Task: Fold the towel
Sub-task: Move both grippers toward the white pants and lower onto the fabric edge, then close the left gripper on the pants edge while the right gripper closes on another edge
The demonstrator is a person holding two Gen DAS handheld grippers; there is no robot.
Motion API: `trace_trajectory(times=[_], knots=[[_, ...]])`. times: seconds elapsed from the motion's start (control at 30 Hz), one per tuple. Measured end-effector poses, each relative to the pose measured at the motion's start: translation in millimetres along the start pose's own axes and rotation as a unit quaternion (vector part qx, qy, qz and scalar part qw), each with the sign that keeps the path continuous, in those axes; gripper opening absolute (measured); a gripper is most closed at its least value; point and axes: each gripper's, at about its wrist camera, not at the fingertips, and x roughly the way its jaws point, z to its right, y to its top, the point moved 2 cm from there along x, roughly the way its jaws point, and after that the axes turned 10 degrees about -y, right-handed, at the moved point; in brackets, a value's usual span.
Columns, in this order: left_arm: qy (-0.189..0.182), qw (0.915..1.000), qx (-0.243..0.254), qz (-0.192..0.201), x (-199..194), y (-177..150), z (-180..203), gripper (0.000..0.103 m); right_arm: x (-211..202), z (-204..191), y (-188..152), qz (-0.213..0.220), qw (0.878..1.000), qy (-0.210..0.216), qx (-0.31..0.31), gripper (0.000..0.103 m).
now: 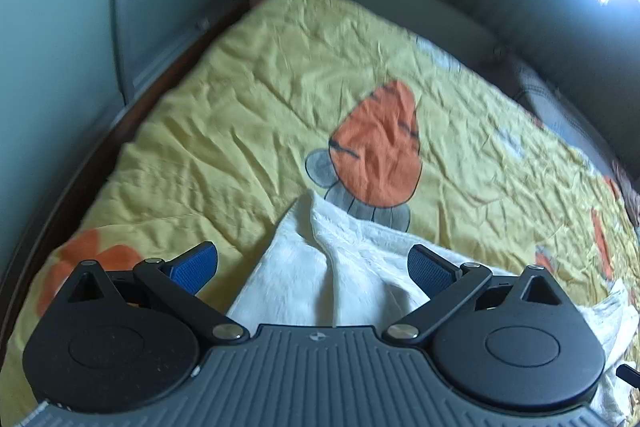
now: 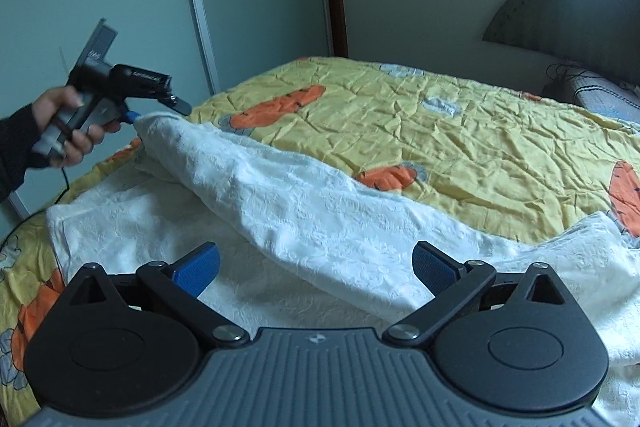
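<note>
**Towel fold in progress: both claws spread, one edge of the cloth raised**

Right claw (image 2: 316,269): its blue-padded fingers stand wide apart and grip nothing. Directly ahead of and below it lies the white, textured rectangular towel (image 2: 320,227), spread on the bed with the yellow, orange-patterned quilt (image 2: 460,147). The towel's long axis runs crosswise to this claw, from a flat corner at its left to a bunched end at its right. A raised ridge of cloth climbs from just beyond the claw toward the far left, ending at the left claw (image 2: 136,117), held in a person's hand (image 2: 66,129).

Left claw (image 1: 313,265): in its own view the fingers are also apart, with a peaked fold of the towel (image 1: 320,259) rising between them but clear of either pad. From the right wrist view, the cloth's lifted tip sits at that claw's fingertips; whether it rests on one finger cannot be told.

Judgement: the left claw is nearer the raised corner, the right claw nearer the ridge's lower end. The coming move likely turns on closing on that edge and carrying it across the short axis.
</note>
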Motion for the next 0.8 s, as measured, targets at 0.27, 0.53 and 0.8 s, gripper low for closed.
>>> trace_trajectory(times=[0.27, 0.53, 0.8], knots=[[-0.021, 0.9973, -0.010, -0.070, 41.0, 19.9, -4.6, 0.102, 14.1, 7.1, 10.1, -0.005, 1.000, -0.001, 0.000, 0.103], [-0.019, 0.9974, -0.001, -0.069, 47.9, 33.0, -5.9, 0.065, 25.2, 10.9, 21.8, -0.010, 1.000, 0.003, -0.004, 0.103], [-0.017, 0.9980, 0.044, -0.042, 32.9, 24.9, -2.1, 0.015, 30.2, 22.3, 45.3, 0.060, 0.996, 0.055, -0.025, 0.103]])
